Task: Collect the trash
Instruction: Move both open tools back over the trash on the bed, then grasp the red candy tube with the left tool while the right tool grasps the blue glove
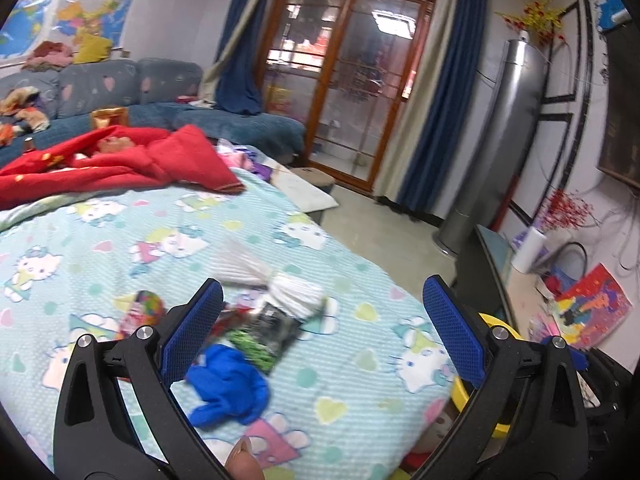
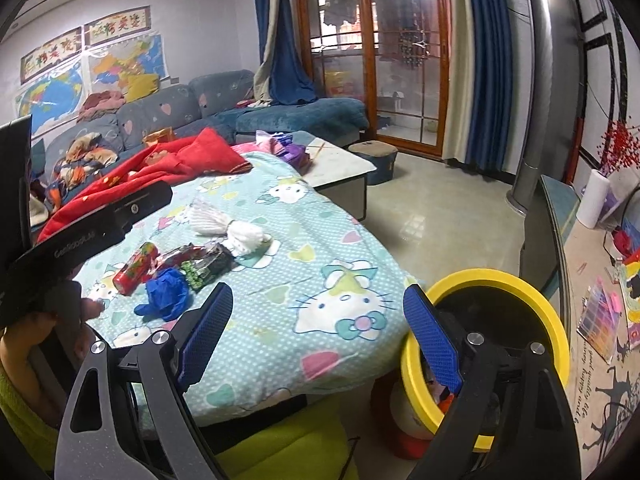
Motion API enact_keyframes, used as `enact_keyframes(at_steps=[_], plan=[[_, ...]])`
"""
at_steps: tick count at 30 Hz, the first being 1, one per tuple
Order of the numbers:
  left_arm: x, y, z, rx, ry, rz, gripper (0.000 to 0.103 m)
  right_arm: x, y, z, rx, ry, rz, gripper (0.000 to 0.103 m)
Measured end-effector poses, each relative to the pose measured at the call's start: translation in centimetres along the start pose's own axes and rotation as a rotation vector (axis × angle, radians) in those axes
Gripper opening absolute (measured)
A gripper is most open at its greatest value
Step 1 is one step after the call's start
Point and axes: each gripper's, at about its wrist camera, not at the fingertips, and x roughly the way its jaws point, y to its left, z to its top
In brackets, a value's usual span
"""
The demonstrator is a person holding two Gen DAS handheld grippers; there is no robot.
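Where the cartoon-cat bedsheet (image 2: 320,248) covers the bed, the trash lies in one loose cluster toward its left half. Leftmost, right wrist view: red patterned wrapper roll (image 2: 135,267), lying on its side. Just beside it, crumpled blue glove (image 2: 166,294), touching the dark green-printed snack packet (image 2: 208,266). Next right, white crumpled bag (image 2: 232,226), knotted in the middle, one end fanned out, its rounded end against the packet.

Left wrist view, same order: wrapper roll (image 1: 142,312) partly behind the left finger, glove (image 1: 228,384) nearest the camera, packet (image 1: 266,332) beyond it, white bag (image 1: 276,280) farthest. Slight motion blur on all.

Left hand-held gripper (image 1: 322,312): jaws wide apart, nothing between the pads, held above the trash cluster. Its black body also shows at the left edge of the right wrist view, with a hand (image 2: 24,344) on it.

Right hand-held gripper (image 2: 318,316): jaws wide apart, empty, over the sheet's near edge.

Right of the bed: yellow-rimmed bin (image 2: 520,280), black inside, on the floor just beside the mattress edge, partly behind the right finger. In the left wrist view only a slice of its rim (image 1: 498,320) is seen.

Farther back: red quilt (image 2: 160,164), blue sofa (image 2: 168,112).
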Motion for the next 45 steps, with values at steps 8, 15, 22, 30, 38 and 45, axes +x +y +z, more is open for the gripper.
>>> enact_keyframes(at_steps=[8, 15, 22, 30, 38, 45], plan=[[-0.4, 3.6, 0.6, -0.06, -0.021, 0.085, 0.092, 1.4, 2.2, 0.3, -0.039, 0.025, 0.023, 0.084], [-0.4, 6.6, 0.8, -0.119, -0.004, 0.145, 0.092, 2.6, 4.2, 0.5, -0.074, 0.051, 0.057, 0.084], [-0.3, 9.5, 0.8, -0.182, 0.015, 0.183, 0.092, 4.1, 6.0, 0.6, -0.098, 0.083, 0.083, 0.084], [0.0, 12.5, 0.5, -0.233, 0.04, 0.217, 0.092, 6.4, 8.4, 1.0, -0.105, 0.123, 0.132, 0.084], [1.5, 15.5, -0.7, -0.298, 0.136, 0.189, 0.09, 9.5, 11.5, 0.3, -0.129, 0.215, 0.225, 0.075], [3.2, 16.8, -2.4, -0.352, 0.214, 0.154, 0.069, 12.0, 13.6, -0.3, -0.145, 0.285, 0.263, 0.067]])
